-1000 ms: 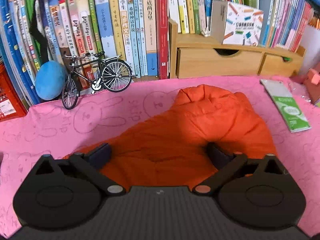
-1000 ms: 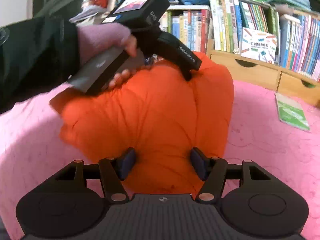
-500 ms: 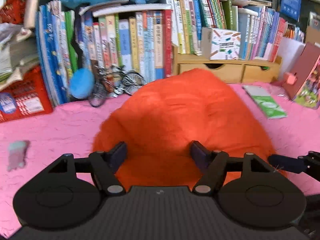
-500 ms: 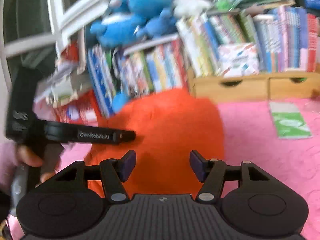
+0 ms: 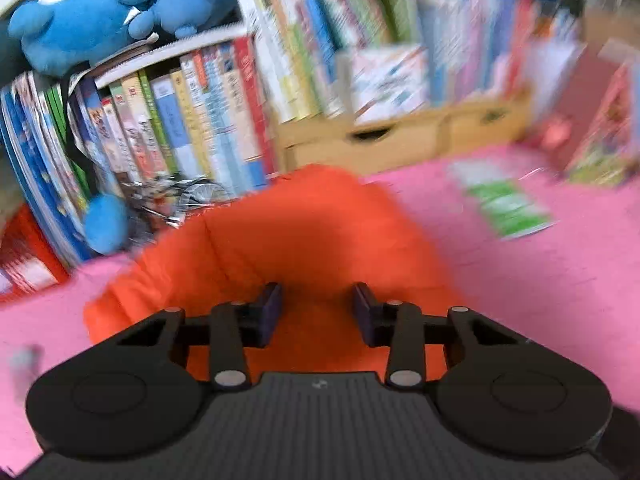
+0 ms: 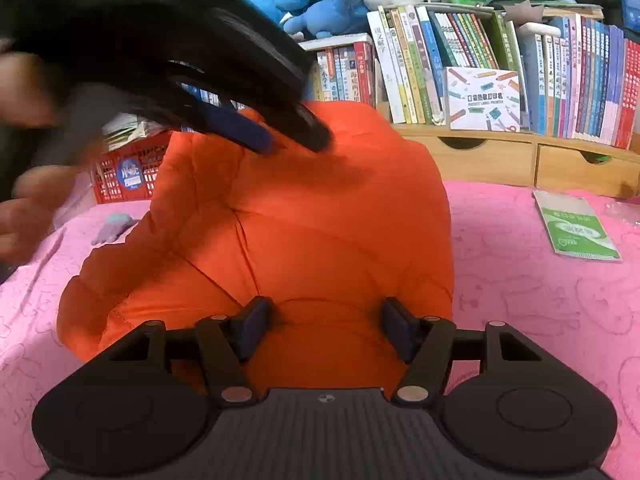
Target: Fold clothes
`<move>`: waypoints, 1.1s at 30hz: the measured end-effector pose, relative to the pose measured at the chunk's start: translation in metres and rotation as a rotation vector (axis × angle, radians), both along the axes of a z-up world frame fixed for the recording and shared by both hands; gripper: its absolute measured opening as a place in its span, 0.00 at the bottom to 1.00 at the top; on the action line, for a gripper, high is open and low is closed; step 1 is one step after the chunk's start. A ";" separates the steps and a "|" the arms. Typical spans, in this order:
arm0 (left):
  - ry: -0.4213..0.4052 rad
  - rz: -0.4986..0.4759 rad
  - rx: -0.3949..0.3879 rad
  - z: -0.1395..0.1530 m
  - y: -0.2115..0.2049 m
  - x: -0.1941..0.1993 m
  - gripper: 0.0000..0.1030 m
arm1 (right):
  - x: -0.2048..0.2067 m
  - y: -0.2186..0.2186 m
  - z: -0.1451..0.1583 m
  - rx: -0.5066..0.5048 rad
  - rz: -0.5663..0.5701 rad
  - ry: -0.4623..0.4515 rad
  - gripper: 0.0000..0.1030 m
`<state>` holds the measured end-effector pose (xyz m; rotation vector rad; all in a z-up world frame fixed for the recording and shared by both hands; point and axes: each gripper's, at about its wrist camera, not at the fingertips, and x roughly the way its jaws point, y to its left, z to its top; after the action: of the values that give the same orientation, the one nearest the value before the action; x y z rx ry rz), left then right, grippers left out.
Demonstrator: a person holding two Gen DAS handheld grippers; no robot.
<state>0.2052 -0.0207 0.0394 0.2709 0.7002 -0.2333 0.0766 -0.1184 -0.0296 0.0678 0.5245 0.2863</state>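
Since a second ago my left gripper (image 5: 316, 312) has swung away from the flat far edge of the orange puffer jacket (image 6: 304, 232) and lifted; its view, then steady on the toy bicycle, is now smeared with motion, and the jaws that stood wide have narrowed sharply. My right view has steadied on the same bundle, its jaw spacing barely changed.

Going left to right. At far left of the right view a hand (image 6: 24, 208) carries the left gripper in a blur over the jacket's upper left shoulder. Its jaws are closing, and in its own view orange fabric sits between the pads, though I cannot tell from the blur whether they press on it yet. The jacket is heaped in a puffy mound at mid-frame on the pink sheet (image 6: 540, 312), in front of the bookshelf (image 6: 500, 64). My right gripper (image 6: 324, 328) sits at the near hem with its jaws about half apart, a bulge of padding between them. The pads seem to bracket it, but I cannot say they pinch it. Off to the right a green leaflet (image 6: 576, 228) lies well apart from the work.

To do this fold well, I judge the left should finish closing on a full pinch of the quilting, not just the slippery shell. I would keep the right end anchored low while the left carries its side over, then press the air out so the mound lies flat.
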 end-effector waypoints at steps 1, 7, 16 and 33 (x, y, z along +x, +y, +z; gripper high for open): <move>0.013 0.023 -0.009 -0.005 -0.001 0.012 0.39 | -0.002 -0.002 -0.001 0.007 0.002 -0.002 0.62; 0.092 0.105 -0.073 -0.025 0.008 0.051 0.46 | -0.005 -0.011 -0.004 0.045 0.021 0.003 0.62; 0.197 0.133 -0.312 -0.050 0.053 0.084 0.47 | -0.017 -0.012 -0.004 0.060 0.057 0.009 0.62; 0.127 0.094 -0.242 -0.045 0.053 0.062 0.48 | 0.022 -0.001 0.012 0.059 0.086 0.031 0.55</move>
<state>0.2674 0.0320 -0.0060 -0.0078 0.8007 -0.2446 0.0989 -0.1195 -0.0181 0.1075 0.5510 0.3857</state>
